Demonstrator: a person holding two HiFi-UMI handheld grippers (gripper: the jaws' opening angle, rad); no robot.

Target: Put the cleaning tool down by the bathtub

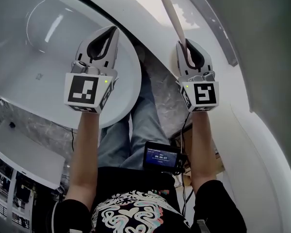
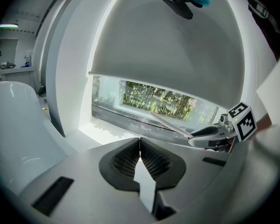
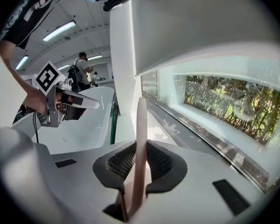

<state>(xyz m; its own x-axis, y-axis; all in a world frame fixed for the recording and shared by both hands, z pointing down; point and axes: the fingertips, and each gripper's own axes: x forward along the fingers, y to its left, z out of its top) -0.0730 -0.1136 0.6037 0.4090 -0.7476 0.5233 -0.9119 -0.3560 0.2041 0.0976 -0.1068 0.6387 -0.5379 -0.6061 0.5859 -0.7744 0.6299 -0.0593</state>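
Note:
The cleaning tool shows only as a long beige handle (image 1: 172, 16) that slants up and away from my right gripper (image 1: 186, 45), which is shut on it. In the right gripper view the handle (image 3: 141, 125) stands upright between the pads of that gripper (image 3: 139, 157); its working end is hidden. The white bathtub (image 1: 126, 72) lies at the left, and my left gripper (image 1: 111, 30) hovers over its rim, shut and empty. In the left gripper view the jaws of the left gripper (image 2: 140, 146) meet with nothing between them, and the handle (image 2: 170, 123) is seen at the right.
A white curved wall and window ledge (image 3: 210, 125) run along the right. A window (image 2: 168, 99) with greenery sits under a roller blind. The person's jeans and a small screen device (image 1: 161, 158) are below, with marbled floor (image 1: 162, 81) between tub and wall. Someone stands far behind (image 3: 81, 66).

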